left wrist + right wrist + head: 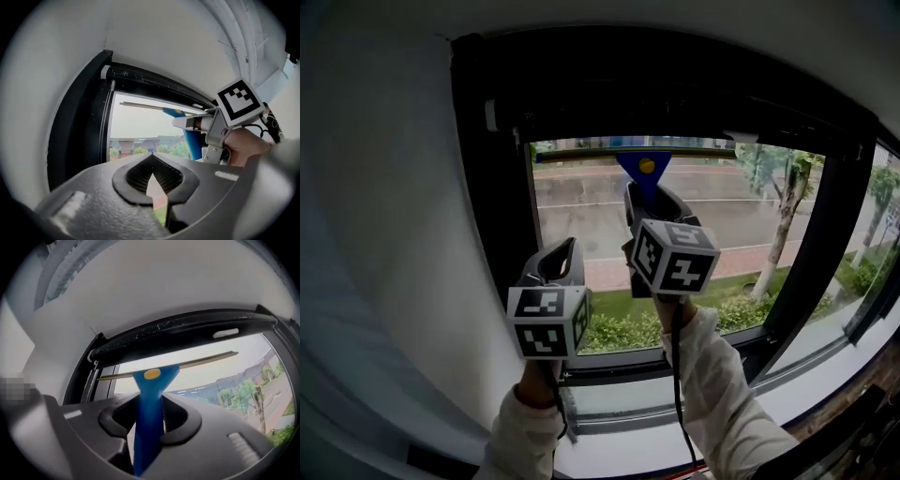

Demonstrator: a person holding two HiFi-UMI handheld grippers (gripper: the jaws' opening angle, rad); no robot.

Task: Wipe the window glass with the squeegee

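1. The right gripper [149, 420] has its jaws clamped on the blue handle of the squeegee [154, 377].
2. The squeegee's blade lies level along the top edge of the window glass [581, 216], just under the black frame [492, 187]. It seems to touch the pane, though the views leave that unsure.
3. The left gripper [152, 183] is held up lower and to the left, its jaws together on nothing.
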